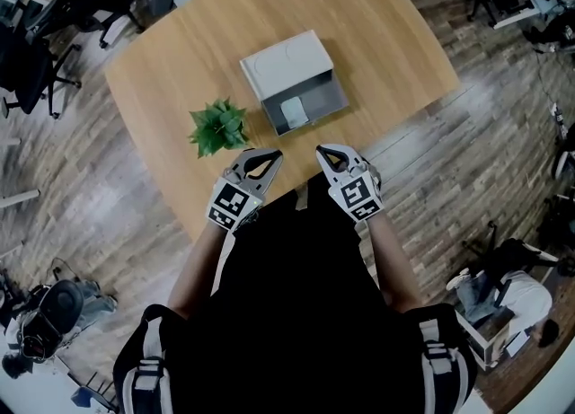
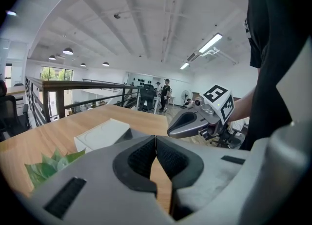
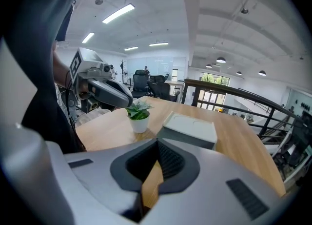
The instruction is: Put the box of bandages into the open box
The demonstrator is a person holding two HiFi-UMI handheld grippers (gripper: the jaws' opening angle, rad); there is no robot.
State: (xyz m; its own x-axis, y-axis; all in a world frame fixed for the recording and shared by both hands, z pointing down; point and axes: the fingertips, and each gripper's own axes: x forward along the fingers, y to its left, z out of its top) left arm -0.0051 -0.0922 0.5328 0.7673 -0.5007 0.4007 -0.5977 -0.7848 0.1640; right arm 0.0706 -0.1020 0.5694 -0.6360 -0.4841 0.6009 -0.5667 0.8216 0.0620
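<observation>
Inside the open box (image 1: 331,98), the box of bandages (image 1: 294,113) points toward its lid (image 1: 286,62).

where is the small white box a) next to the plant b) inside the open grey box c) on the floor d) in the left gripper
b: the head view shows the small white box lying inside the open grey box, clear of the left gripper and the plant.

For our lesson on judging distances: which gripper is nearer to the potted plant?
Left. The left gripper sits close beside the potted plant, slightly toward the person. The right gripper is farther off, on the far side of the left one.
</observation>
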